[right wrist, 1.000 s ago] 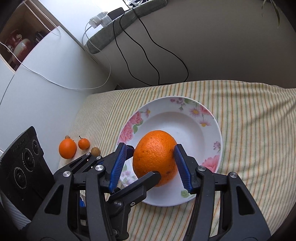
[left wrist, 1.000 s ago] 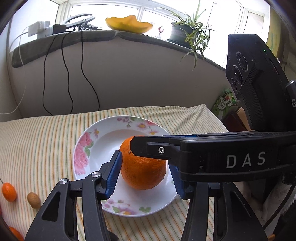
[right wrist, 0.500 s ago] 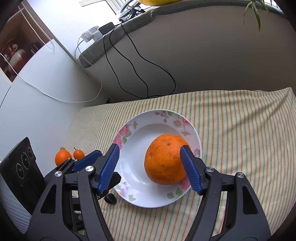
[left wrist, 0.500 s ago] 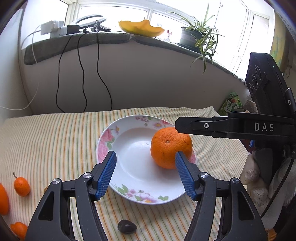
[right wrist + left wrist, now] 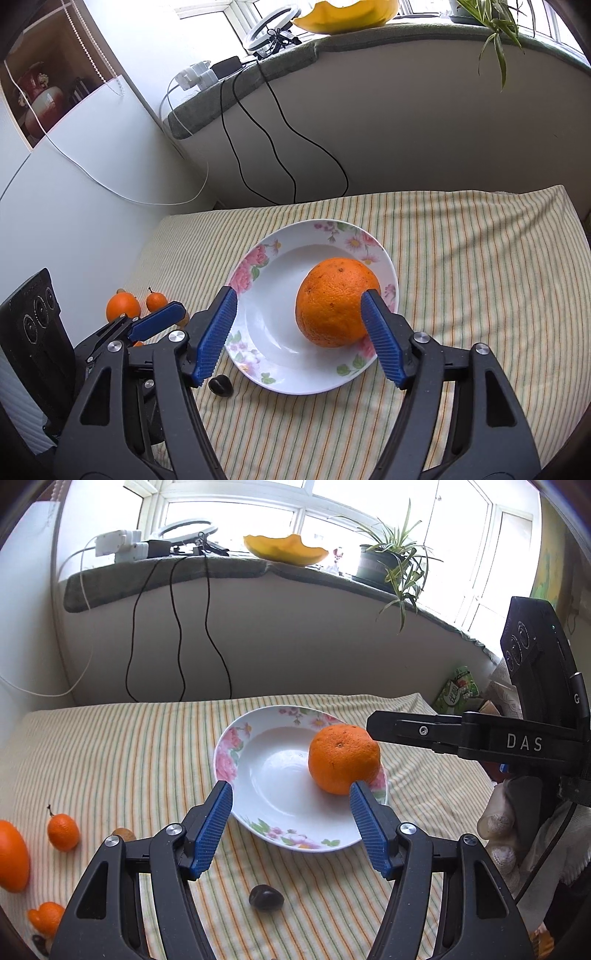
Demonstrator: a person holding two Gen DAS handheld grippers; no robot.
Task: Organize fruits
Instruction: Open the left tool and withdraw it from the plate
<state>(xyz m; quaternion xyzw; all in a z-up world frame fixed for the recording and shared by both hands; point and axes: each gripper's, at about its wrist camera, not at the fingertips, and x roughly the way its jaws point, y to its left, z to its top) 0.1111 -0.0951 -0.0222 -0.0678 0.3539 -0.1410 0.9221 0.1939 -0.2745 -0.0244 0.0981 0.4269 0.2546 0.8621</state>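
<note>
A large orange [image 5: 343, 758] lies on the right side of a white floral plate [image 5: 273, 812] on the striped cloth; it also shows in the right wrist view [image 5: 334, 301] on the plate [image 5: 266, 321]. My left gripper [image 5: 291, 794] is open and empty, near the plate's front rim. My right gripper [image 5: 299, 302] is open and empty, its right fingertip just in front of the orange. Small oranges [image 5: 62, 830] [image 5: 13, 854] [image 5: 46, 917] lie at the far left, and show in the right wrist view [image 5: 123, 306] [image 5: 157, 301].
A dark pit-like thing [image 5: 266, 897] lies on the cloth in front of the plate, a brown nut [image 5: 123, 834] left of it. Cables [image 5: 177, 627] hang from the windowsill. A potted plant [image 5: 391, 568] and a yellow bowl [image 5: 286, 550] stand on the sill.
Both grippers have let go of the large orange and drawn back from the plate. The orange now rests on the plate's right side.
</note>
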